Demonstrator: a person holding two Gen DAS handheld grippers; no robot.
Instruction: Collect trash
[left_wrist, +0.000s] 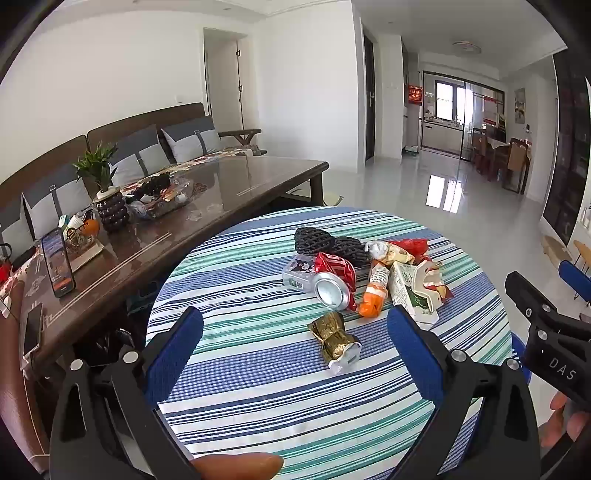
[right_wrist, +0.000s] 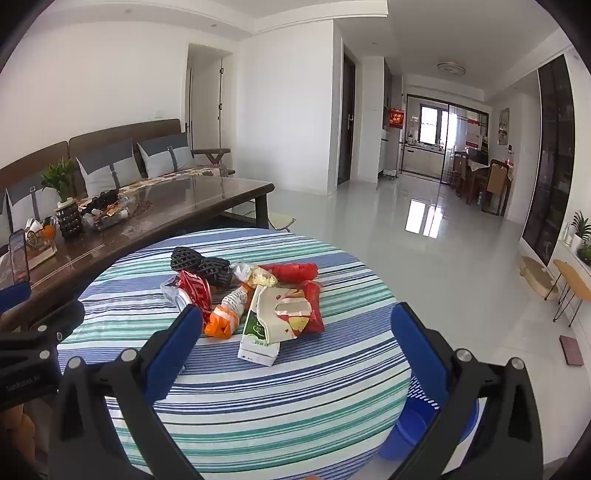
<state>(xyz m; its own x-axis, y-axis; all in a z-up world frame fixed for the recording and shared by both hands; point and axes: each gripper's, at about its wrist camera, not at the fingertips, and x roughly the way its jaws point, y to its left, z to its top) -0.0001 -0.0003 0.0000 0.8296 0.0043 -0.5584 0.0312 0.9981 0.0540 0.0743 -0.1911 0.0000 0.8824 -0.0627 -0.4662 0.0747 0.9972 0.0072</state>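
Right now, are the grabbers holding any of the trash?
No. The left hand-held gripper and right hand-held gripper are both open and empty, above the striped table. The trash lies untouched.

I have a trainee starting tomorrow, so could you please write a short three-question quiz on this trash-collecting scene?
1. True or false: the left claw is shut on the gold foil wrapper.
2. Which lies nearest the right claw? A) black foam net B) milk carton C) red plastic bag
3. Fill in: beside the striped round table, low at its right, stands a blue ____.

Key: 1 false, both claws are open and empty; 2 B; 3 bin.
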